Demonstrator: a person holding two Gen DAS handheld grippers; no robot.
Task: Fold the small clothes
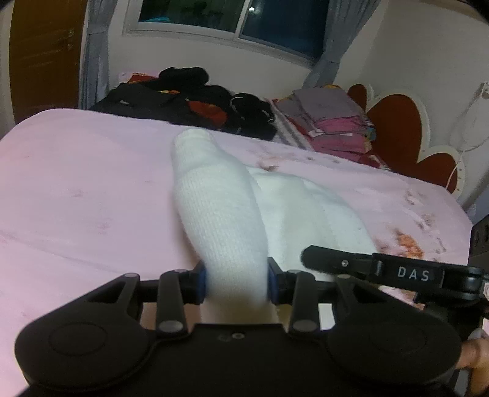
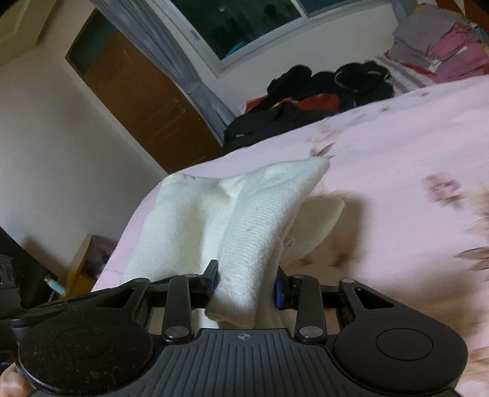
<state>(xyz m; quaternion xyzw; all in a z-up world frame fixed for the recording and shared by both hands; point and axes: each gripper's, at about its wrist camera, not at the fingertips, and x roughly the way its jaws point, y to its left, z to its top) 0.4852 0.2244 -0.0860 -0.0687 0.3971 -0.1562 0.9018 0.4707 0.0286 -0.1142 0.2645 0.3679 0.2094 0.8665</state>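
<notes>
A white knitted garment (image 1: pixel 214 195) lies on the pink bedsheet (image 1: pixel 76 189), partly lifted. My left gripper (image 1: pixel 237 282) is shut on one end of it, the fabric bunched between the blue pads. The right gripper's black body (image 1: pixel 397 271) shows just to its right. In the right wrist view my right gripper (image 2: pixel 246 282) is shut on another bunch of the same white garment (image 2: pixel 253 220), which rises in a ridge over the bedsheet (image 2: pixel 397 171). A flatter part of the fabric (image 2: pixel 177 213) spreads to the left, near the bed's edge.
A heap of black and red clothes (image 1: pixel 189 97) lies at the far side of the bed. A stack of folded pink and grey clothes (image 1: pixel 333 119) sits by the red headboard (image 1: pixel 397 128). A brown door (image 2: pixel 137 100) and window (image 2: pixel 244 24) stand beyond the bed.
</notes>
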